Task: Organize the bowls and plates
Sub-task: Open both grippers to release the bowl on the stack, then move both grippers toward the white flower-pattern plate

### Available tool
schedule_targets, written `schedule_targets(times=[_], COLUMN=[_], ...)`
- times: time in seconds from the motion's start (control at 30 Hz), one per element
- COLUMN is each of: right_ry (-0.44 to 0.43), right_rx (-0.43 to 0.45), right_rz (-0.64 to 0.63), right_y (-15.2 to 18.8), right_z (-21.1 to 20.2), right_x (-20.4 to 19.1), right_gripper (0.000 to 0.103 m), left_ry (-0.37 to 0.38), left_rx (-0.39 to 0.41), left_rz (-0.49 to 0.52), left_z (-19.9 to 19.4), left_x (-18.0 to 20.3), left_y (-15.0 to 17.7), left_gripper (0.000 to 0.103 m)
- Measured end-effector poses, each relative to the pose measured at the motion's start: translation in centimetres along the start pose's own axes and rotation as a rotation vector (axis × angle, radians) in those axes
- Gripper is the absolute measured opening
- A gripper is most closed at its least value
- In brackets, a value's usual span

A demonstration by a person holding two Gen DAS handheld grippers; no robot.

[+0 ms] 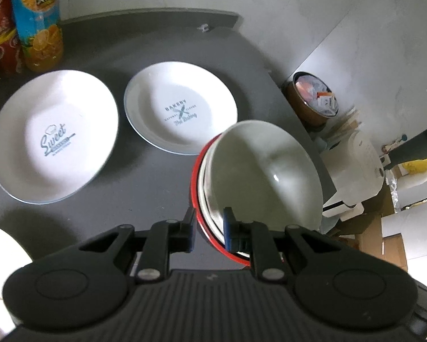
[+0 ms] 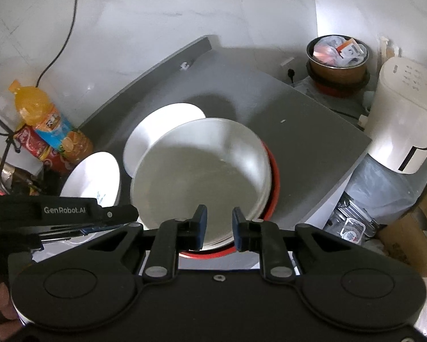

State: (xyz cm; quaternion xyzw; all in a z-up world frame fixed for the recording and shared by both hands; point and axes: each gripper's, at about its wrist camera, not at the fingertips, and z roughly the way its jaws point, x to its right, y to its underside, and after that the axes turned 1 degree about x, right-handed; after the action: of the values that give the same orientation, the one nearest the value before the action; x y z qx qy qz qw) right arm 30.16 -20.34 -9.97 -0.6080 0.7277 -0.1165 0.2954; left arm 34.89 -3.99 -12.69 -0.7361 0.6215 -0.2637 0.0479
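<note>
Left gripper [image 1: 208, 229] clamps rim of red-rimmed bowl stack [image 1: 259, 176], tilted above grey table [image 1: 156, 37] at its right edge. Right gripper [image 2: 219, 228] parted around stack's near rim, contact unclear. "Sweet" plate [image 1: 53, 135] and "Bakery" plate [image 1: 180, 107] lie side by side, apart.

Both grippers, left gripper [image 1: 208, 228] and right gripper [image 2: 219, 228], are showing black ribbed bodies, silver pivot screws and blue finger pads [image 2: 201, 228].
</note>
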Motion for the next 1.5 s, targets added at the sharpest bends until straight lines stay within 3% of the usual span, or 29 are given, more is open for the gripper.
schedule_targets(times=[0.13,0.3,0.4,0.83,1.33,1.5], right_ry=[-0.013,-0.032,-0.039,-0.073,-0.173,-0.205], right_rx=[0.006,0.010,0.006,-0.031,-0.125,-0.156], right_rz=[-0.009,-0.013,-0.026,-0.112,-0.307,-0.386], right_y=[0.5,1.2,1.9,4.6,6.6,7.0], right_z=[-0.6,-0.8,-0.7,0.5,3.3,3.9], right_x=[-1.5,-3.6,-5.1,-11.7,-21.1,-22.9], right_gripper=[0.026,0.047,0.053,0.066,0.069,0.076], left_ry=[-0.012,-0.063,-0.084,-0.139,-0.231,-0.249], left_rx=[0.009,0.020,0.025,0.024,0.057,0.059], left_rz=[0.013,0.030,0.033,-0.049,-0.239,-0.317], left_z=[-1.3,-3.1,-4.0,-6.8,-10.9,-11.8], left_x=[-1.2,-2.8,-4.5,-12.5,-21.8,-23.9], left_y=[0.1,0.6,1.2,3.2,5.3,6.4], left_gripper=[0.022,0.052,0.061,0.067,0.067,0.067])
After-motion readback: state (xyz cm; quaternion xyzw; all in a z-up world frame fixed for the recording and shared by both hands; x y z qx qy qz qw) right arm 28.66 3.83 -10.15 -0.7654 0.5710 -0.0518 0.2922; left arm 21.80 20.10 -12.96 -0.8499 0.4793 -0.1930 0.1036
